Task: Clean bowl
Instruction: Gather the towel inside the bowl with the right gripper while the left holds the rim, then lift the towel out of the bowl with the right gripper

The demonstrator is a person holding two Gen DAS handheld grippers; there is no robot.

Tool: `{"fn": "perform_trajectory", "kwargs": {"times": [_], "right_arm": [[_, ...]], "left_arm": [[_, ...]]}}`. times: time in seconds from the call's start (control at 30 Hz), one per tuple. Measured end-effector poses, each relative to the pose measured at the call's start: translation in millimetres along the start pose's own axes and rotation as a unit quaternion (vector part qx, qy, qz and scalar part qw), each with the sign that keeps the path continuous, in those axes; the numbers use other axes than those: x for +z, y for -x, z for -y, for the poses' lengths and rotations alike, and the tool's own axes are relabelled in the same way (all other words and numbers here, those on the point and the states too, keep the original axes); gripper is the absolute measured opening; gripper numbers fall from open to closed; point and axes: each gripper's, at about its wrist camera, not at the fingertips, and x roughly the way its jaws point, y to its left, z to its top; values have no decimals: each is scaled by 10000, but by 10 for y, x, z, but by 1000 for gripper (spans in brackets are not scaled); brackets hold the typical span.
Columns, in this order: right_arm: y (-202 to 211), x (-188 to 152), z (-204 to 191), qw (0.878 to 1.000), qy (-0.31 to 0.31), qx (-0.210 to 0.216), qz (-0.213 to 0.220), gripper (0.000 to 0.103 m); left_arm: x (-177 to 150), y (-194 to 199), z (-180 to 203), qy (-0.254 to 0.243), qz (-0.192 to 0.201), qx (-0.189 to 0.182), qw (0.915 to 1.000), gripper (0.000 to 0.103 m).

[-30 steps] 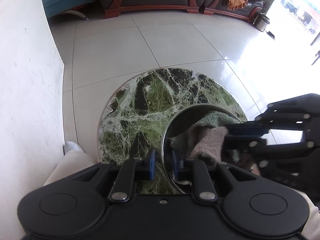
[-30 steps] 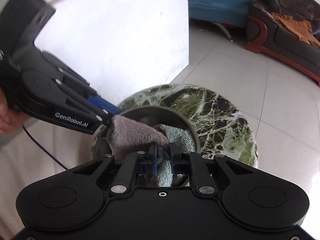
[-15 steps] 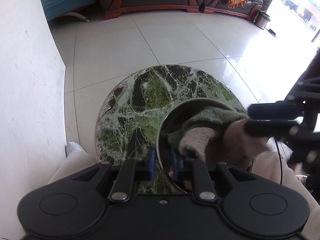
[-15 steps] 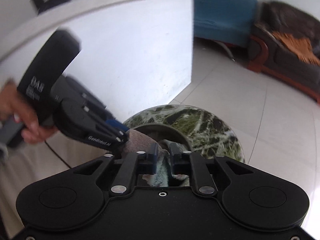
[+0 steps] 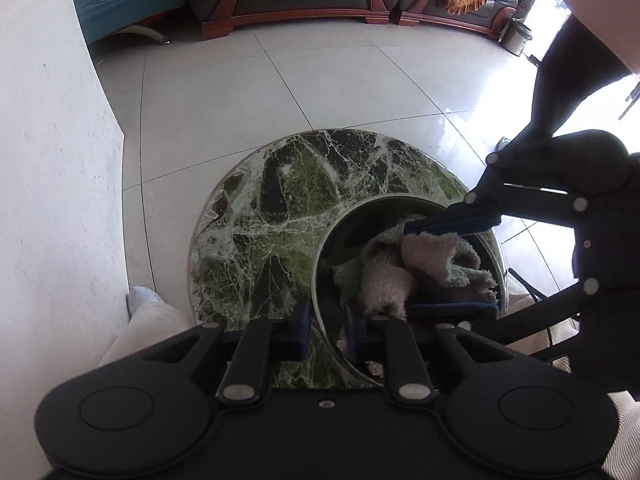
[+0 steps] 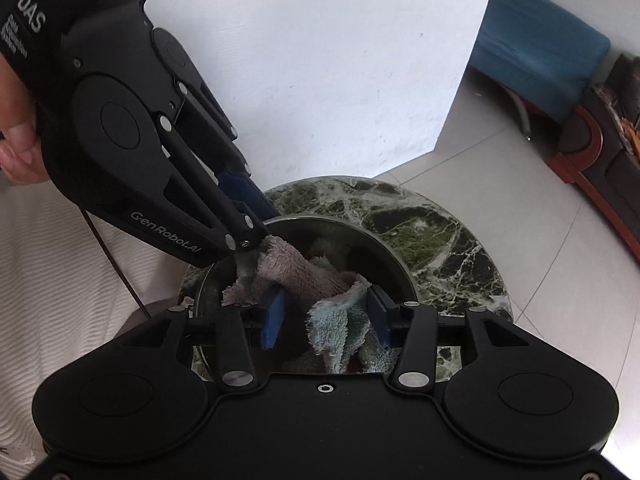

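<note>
Steel bowl (image 5: 408, 216), pink-green cloth (image 5: 424, 256) inside (left claw (image 5: 326, 330) pinching rim, right claw (image 6: 326, 316) parted).

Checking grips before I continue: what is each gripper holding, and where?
Left gripper clamps the bowl by its near rim. Right gripper has just opened: the cloth lies loose between its jaws, unheld.

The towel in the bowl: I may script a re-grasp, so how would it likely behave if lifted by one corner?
The towel lies crumpled in soft folds, so it would probably droop rather than hold shape. Its fluffy pile should give the pads decent grip. It looks light, so the metal bowl, pinched at its rim by the left gripper, likely stays put.
</note>
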Motion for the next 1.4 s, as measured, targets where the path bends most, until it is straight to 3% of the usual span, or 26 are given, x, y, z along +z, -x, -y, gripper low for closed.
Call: {"fn": "perform_trajectory", "kwargs": {"times": [0.03, 0.1, 0.2, 0.37, 0.6, 0.9, 1.07, 1.27, 1.37, 1.4], "right_arm": [[-12, -9, -15, 10000, 23, 8, 8, 36], [-49, -27, -36, 9999, 51, -72, -70, 14], [-43, -60, 2, 9996, -205, -130, -142, 12], [241, -126, 138, 9949, -958, -272, 160, 12], [792, -190, 471, 9723, -2149, -302, 870, 12], [1285, -72, 757, 9558, -2307, -985, 1532, 12], [1038, -164, 840, 9545, -2551, -906, 1252, 13], [420, -295, 657, 9652, -2467, -739, 457, 13], [332, -274, 564, 9701, -2309, -705, 230, 16], [303, -262, 528, 9723, -2220, -721, 153, 22]], "left_arm": [[3, -4, 0, -1, -3, -7, 10000, 16], [13, -5, -5, 17, -2, -28, 10000, 16], [22, 9, -2, 46, 10, -43, 10000, 16], [21, 30, -11, 112, 51, -56, 9999, 16], [17, -25, 27, 91, 48, -18, 9999, 16], [15, -168, 33, 159, -11, -12, 9999, 16], [-9, -211, 60, 161, -21, 24, 9999, 16], [-14, -231, 66, 130, -44, 18, 9999, 16], [5, -237, 81, 116, -55, 45, 9999, 16], [12, -239, 86, 112, -55, 55, 9999, 16]]}}
